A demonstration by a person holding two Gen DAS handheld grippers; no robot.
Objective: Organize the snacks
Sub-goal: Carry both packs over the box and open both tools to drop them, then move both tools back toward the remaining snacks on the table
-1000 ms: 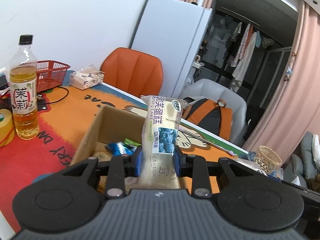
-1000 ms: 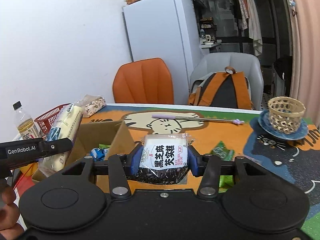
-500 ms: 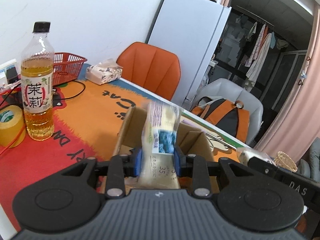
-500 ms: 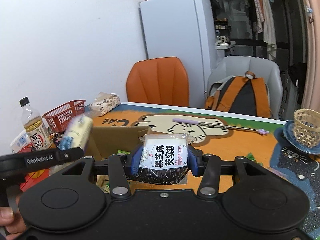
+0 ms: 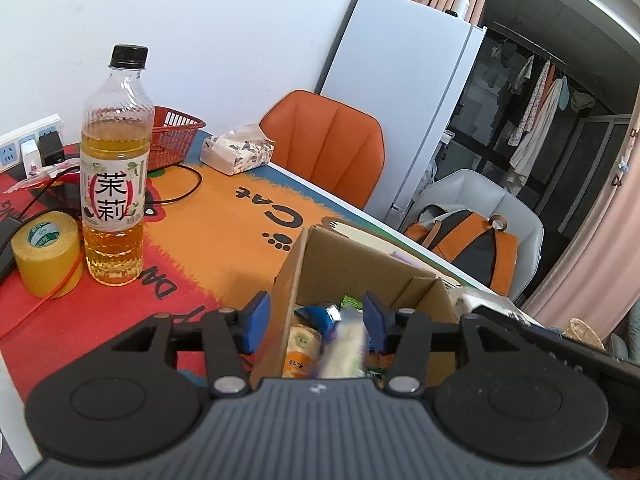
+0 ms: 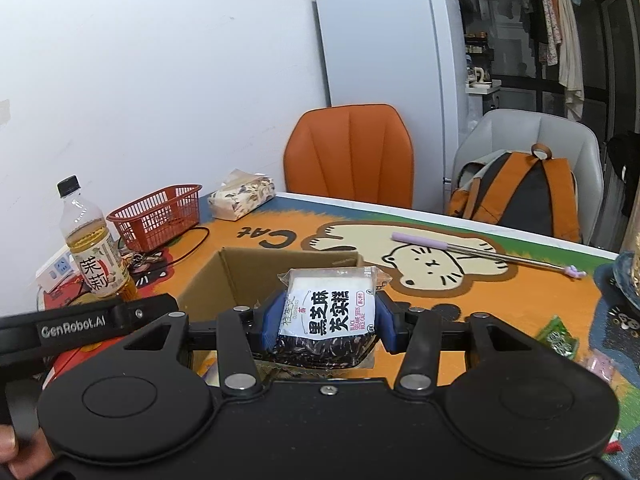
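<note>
Two grippers over orange cat-print table mat | open brown cardboard box near white fridge, orange chair | left gripper: jaws just opening, blurred pale snack packet loose between, over box | right gripper: clenched on black-sesame rice cake packet | right view only: lilac-handled metal straw

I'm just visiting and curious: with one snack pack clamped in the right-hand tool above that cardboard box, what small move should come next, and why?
Probably open the right gripper and let the black sesame rice cake drop. It hangs over the cardboard box, where other snacks lie. The left gripper has just opened its jaws; its blurred pale pack is free between them, over the box.
</note>
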